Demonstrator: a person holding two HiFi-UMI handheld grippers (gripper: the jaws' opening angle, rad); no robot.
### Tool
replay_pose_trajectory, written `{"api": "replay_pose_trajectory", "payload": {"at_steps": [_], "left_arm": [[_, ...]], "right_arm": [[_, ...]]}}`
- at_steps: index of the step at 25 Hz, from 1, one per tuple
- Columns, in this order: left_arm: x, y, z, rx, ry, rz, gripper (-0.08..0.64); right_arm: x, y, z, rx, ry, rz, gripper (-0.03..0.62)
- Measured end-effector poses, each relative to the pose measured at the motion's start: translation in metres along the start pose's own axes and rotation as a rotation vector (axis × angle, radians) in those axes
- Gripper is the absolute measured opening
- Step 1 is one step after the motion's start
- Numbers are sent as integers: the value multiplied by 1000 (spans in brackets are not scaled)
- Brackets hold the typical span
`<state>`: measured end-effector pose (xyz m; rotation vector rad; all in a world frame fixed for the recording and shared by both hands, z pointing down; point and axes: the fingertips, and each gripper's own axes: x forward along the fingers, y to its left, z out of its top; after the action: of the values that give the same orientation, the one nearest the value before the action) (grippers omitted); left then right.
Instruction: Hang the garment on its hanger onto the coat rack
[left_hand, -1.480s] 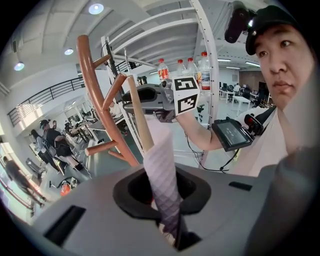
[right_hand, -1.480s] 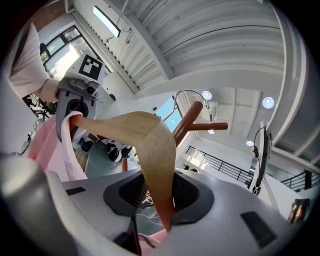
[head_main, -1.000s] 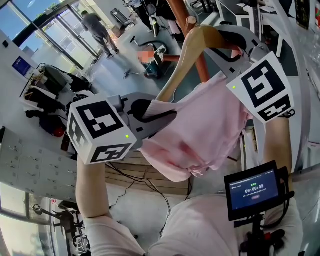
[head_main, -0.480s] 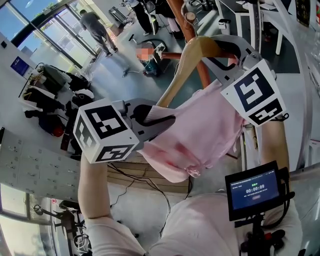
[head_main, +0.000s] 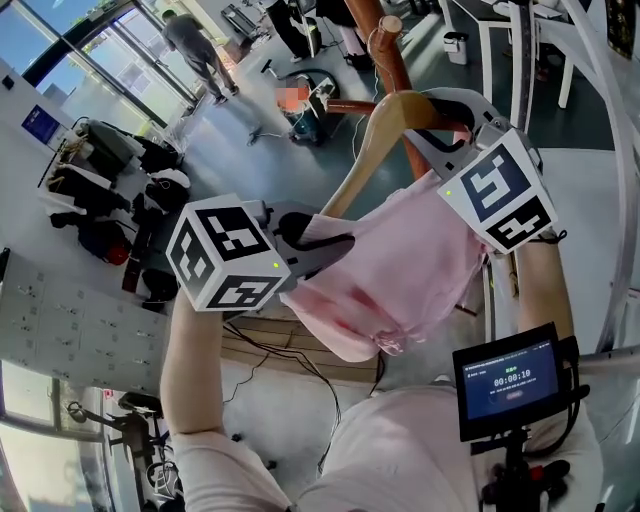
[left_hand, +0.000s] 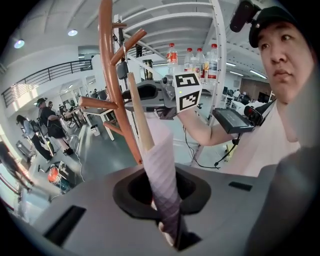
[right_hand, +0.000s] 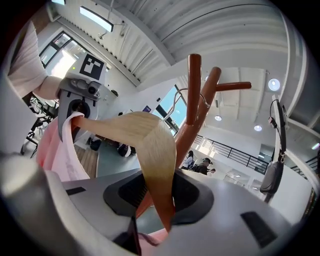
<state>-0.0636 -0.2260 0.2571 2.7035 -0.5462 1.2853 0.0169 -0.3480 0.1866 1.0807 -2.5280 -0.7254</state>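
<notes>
The garment (head_main: 400, 270), pink, hangs on a wooden hanger (head_main: 385, 125) held just beside the brown coat rack (head_main: 385, 40), above a grey floor (head_main: 240, 140) near tall windows (head_main: 90, 45).

Left gripper view: the left gripper (left_hand: 171, 232) is clenched on the hanger's cloth-covered arm.

Right gripper view: the right gripper (right_hand: 152, 222) grasps the hanger's bare arm under a ribbed ceiling (right_hand: 200, 25).

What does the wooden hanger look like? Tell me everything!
The hanger is smooth light wood, bent like a boomerang, with a thin metal hook up by the brown coat rack. A pink garment hangs on it. The left gripper and right gripper each pinch one arm.
</notes>
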Motion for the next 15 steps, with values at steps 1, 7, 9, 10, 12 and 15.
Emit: {"api": "replay_pose_trajectory", "payload": {"at_steps": [1, 7, 9, 10, 12, 15], "left_arm": [[0, 0, -1, -5, -4, -9, 41], [7, 6, -3, -9, -25, -30, 41], [9, 11, -2, -10, -33, -34, 41], [10, 14, -2, -12, -35, -35, 41], [11, 21, 0, -19, -39, -35, 40], [15, 30, 0, -5, -41, -29, 40]], "right_arm": [[0, 1, 0, -1, 0, -4, 135], [-1, -1, -2, -18, 5, -34, 135], [1, -4, -3, -14, 13, -35, 137], [1, -5, -3, -14, 20, -35, 137], [1, -8, -3, -14, 39, -35, 137], [-1, -8, -3, -8, 58, -27, 137]]}}
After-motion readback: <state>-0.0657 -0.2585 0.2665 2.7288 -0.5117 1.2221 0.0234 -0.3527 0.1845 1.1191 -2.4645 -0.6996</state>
